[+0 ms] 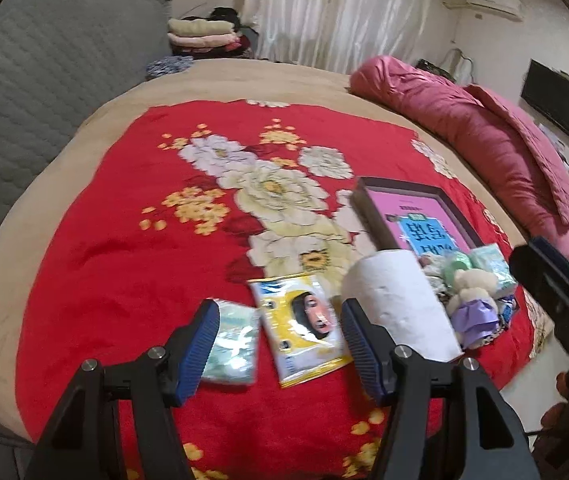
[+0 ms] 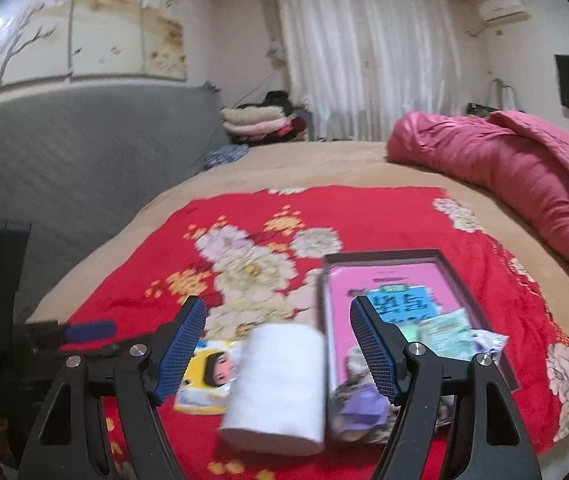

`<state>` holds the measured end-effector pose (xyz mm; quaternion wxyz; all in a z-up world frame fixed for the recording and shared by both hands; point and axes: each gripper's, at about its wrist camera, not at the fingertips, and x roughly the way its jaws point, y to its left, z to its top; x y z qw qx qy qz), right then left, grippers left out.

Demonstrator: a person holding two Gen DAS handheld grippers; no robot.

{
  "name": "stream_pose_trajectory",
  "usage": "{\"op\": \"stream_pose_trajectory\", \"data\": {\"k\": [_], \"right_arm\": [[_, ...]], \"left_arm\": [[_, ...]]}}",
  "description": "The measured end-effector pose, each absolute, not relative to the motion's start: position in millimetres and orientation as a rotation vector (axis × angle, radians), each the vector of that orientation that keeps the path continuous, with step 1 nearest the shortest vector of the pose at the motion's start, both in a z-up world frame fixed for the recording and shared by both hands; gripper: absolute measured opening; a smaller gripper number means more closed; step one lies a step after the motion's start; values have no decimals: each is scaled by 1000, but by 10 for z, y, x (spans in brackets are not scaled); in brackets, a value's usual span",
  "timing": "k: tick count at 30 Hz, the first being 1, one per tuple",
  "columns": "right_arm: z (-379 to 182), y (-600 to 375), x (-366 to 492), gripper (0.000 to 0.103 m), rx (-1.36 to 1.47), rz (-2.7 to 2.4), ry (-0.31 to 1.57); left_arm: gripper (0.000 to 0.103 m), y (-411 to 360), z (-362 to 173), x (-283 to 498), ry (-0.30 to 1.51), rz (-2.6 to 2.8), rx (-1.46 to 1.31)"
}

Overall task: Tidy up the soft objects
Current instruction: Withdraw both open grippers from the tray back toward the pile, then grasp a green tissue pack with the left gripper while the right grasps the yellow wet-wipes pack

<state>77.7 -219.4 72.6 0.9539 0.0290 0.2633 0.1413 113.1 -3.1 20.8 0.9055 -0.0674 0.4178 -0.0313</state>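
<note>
— White paper, a roll [image 2: 276,384] of it, lies on the red flowered blanket [image 2: 384,216] at the bottom centre of the right wrist view, squarely between the spread fingers of the right claw [image 2: 276,350], which is wide open and holds nothing.

— Which way does it lie?

— Its long axis runs away from the camera, roughly along the fingers, tipped a little to the upper right of the frame. It sits just beside the dark box [image 2: 456,276] with the pink lining, where a purple plush toy [image 2: 360,400] and a green packet [image 2: 444,334] already rest.

— And the left claw [image 1: 280,346]?

— Also open and empty. In the left wrist view it frames the yellow face-mask packet [image 1: 300,328], lower centre, with a pale tissue pack [image 1: 232,348] against its left finger. The roll [image 1: 400,304] stands outside its right finger, toward the lower right of that frame.

— So which hand is better placed for the roll?

— The right, by my reading: the roll is already inside its gap, while the left would have to shift sideways. The box lies immediately to the roll's right, so a short carry that way looks likely.

— Any doubt?

— Both views are blurred, so whether the fingers touch anything cannot be told.
</note>
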Motion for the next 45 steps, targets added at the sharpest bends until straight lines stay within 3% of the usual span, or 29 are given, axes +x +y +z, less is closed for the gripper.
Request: {"op": "stream_pose_trajectory", "data": {"k": [30, 32, 34, 45], "right_arm": [[113, -1243, 986, 76, -153, 363, 762], [78, -1182, 1035, 76, -163, 371, 776], [38, -1122, 1106, 76, -154, 386, 801], [-286, -811, 1538, 76, -154, 375, 1005]], "left_arm": [[63, 302, -836, 1557, 1094, -22, -126], [61, 373, -859, 1588, 1098, -34, -165], [48, 461, -865, 1607, 1089, -33, -194], [43, 1176, -773, 1557, 1035, 52, -316]]}}
